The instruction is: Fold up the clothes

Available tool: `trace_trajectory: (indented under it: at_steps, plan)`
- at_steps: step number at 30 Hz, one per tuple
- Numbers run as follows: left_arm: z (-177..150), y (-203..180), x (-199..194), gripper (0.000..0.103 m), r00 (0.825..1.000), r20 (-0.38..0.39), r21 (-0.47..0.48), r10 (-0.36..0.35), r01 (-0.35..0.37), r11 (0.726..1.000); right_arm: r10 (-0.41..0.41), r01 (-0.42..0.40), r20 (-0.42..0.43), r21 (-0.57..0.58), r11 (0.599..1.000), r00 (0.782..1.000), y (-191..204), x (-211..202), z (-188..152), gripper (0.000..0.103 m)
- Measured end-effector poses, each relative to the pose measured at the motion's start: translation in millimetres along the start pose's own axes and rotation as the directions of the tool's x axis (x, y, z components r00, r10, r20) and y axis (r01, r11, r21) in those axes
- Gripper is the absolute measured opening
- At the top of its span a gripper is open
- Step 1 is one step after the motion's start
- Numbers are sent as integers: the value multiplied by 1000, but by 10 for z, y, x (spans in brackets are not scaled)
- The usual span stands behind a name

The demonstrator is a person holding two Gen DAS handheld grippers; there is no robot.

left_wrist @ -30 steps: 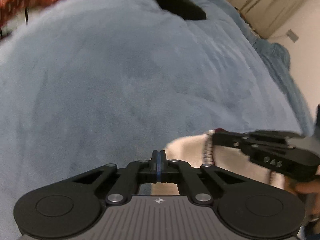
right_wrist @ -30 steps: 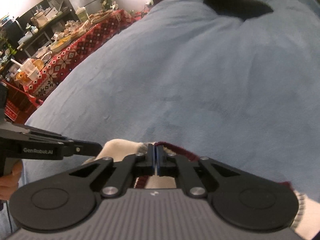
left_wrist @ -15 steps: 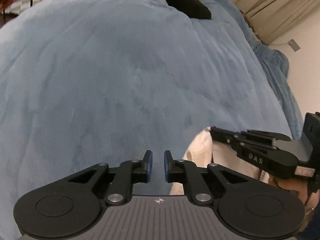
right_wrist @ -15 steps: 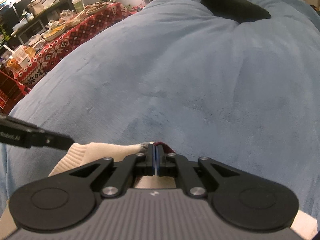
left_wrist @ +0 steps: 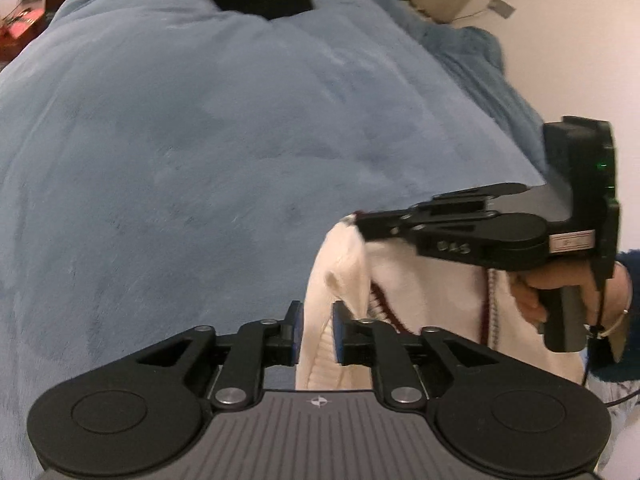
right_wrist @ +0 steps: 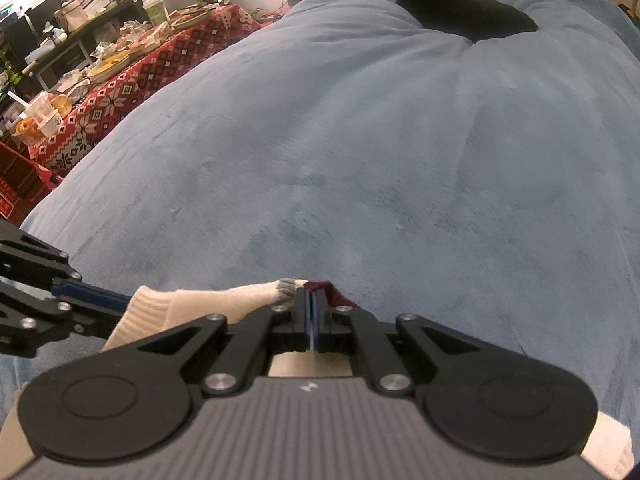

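Observation:
A cream knit sweater [left_wrist: 424, 280] with dark red trim hangs over the blue blanket [left_wrist: 200, 140]. My right gripper [right_wrist: 310, 312] is shut on its trimmed edge [right_wrist: 288, 286]. In the left wrist view it [left_wrist: 362, 226] comes in from the right, held by a hand [left_wrist: 532, 296], with the sweater drooping below it. My left gripper [left_wrist: 316, 332] is low in its own view. Its jaws are opening, and a loose ribbed edge of the sweater [left_wrist: 320, 344] hangs between the pads without being pinched. Its fingers [right_wrist: 92, 296] show at the left of the right wrist view.
A black garment [right_wrist: 460, 12] lies at the far end of the blanket-covered bed [right_wrist: 400, 140]. A crowded table with a red patterned cloth [right_wrist: 132, 68] stands beside the bed on the left. A pale wall [left_wrist: 580, 60] and curtains border the bed on the right.
My left jaws went from shut to parted, and the gripper shifted right, so the sweater's edge now hangs between them. The right gripper kept its hold on the sweater.

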State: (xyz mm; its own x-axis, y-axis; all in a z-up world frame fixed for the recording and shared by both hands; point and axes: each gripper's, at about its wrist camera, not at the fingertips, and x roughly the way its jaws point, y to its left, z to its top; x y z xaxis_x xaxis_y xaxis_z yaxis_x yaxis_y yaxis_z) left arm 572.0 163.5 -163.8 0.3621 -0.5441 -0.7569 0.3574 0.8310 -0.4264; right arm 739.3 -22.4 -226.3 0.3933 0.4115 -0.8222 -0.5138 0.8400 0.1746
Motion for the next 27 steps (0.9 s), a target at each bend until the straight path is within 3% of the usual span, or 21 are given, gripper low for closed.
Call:
trace_trajectory:
  at_steps: [4, 8, 12, 19, 23, 27]
  plan:
    - [-15, -149, 50, 21, 999, -46, 70, -28, 32, 997, 2, -2, 0, -1, 1000, 1000, -15, -18, -3, 1]
    - [-107, -342, 110, 28, 997, -49, 188, 53, -43, 981, 0, 0, -1, 0, 1000, 1000, -35, -28, -27, 1]
    - [-114, -389, 155, 25, 995, -10, 184, 102, -99, 978, -5, 5, 0, 3, 1000, 1000, -36, -38, -39, 1]
    - [-79, -602, 133, 23, 999, -3, 251, 43, -41, 967, -7, 7, -3, 7, 1000, 1000, -61, -46, -78, 1]
    - [-120, -637, 162, 23, 998, -29, 297, 59, -48, 954, -5, 5, -2, 8, 1000, 1000, -72, -57, -82, 1]
    - [-168, -671, 193, 23, 994, -12, 345, 110, -99, 933, -4, 4, -1, 14, 1000, 1000, -79, -60, -87, 1]
